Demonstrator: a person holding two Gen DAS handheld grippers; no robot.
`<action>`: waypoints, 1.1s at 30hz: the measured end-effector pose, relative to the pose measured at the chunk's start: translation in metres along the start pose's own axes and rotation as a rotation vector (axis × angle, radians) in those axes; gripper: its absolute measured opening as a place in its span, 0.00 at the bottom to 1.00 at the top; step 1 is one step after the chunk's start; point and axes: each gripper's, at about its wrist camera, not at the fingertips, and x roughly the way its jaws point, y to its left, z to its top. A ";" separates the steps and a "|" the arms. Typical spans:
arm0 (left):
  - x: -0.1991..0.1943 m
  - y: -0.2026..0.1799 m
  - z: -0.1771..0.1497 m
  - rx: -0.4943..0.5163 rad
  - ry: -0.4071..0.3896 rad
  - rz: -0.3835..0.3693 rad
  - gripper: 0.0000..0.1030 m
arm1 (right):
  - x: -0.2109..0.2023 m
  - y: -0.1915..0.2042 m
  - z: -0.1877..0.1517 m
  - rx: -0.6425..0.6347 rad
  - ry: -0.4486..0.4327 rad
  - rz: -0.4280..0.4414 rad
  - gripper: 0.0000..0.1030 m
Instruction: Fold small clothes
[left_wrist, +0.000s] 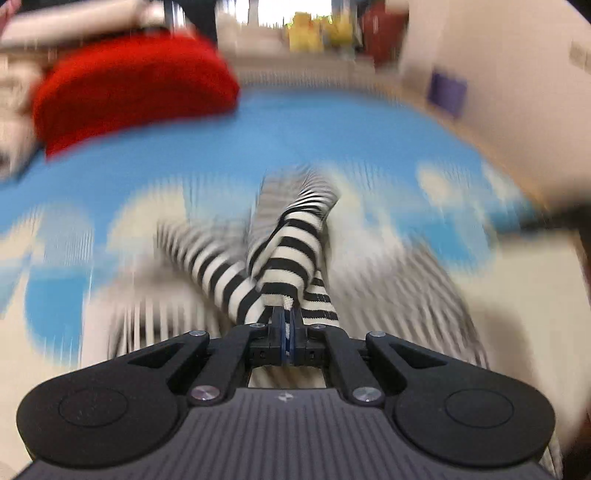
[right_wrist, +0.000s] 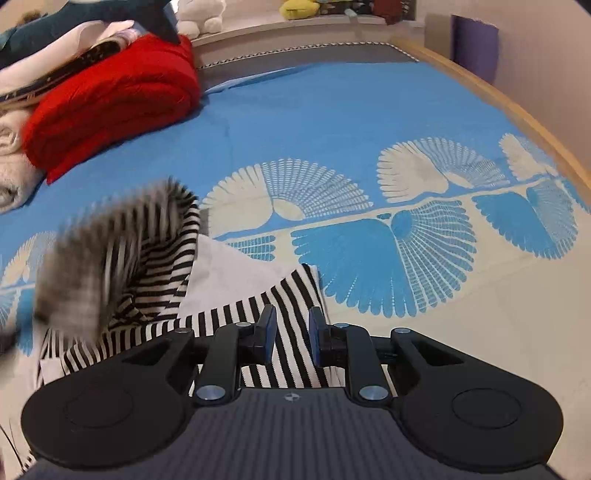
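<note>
A black-and-white striped garment (right_wrist: 236, 314) lies on the blue patterned bedsheet (right_wrist: 332, 129). My left gripper (left_wrist: 288, 317) is shut on a bunched fold of the striped garment (left_wrist: 288, 251), which trails away from its jaws; everything around it is smeared by motion. In the right wrist view that lifted part shows as a blurred striped mass (right_wrist: 110, 251) at the left. My right gripper (right_wrist: 291, 325) hangs over the garment's flat right corner with its blue pads apart. Flat striped cloth shows in the gap, and the pads do not press on it.
A folded red cloth (right_wrist: 110, 99) and white towels (right_wrist: 11, 155) are piled at the far left, with more clothes behind them. A wooden bed edge (right_wrist: 517, 110) runs along the right, and a purple object (right_wrist: 474, 44) stands by the wall. Stuffed toys (right_wrist: 295, 9) sit on the far ledge.
</note>
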 end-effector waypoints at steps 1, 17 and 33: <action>-0.006 -0.003 -0.013 0.009 0.069 0.015 0.02 | -0.001 -0.002 0.000 0.018 -0.002 0.005 0.19; 0.049 0.080 -0.002 -0.721 0.197 0.004 0.42 | 0.044 0.030 -0.026 0.213 0.215 0.248 0.21; 0.058 0.077 -0.006 -0.597 0.219 0.013 0.05 | 0.079 0.061 -0.049 0.183 0.330 0.309 0.01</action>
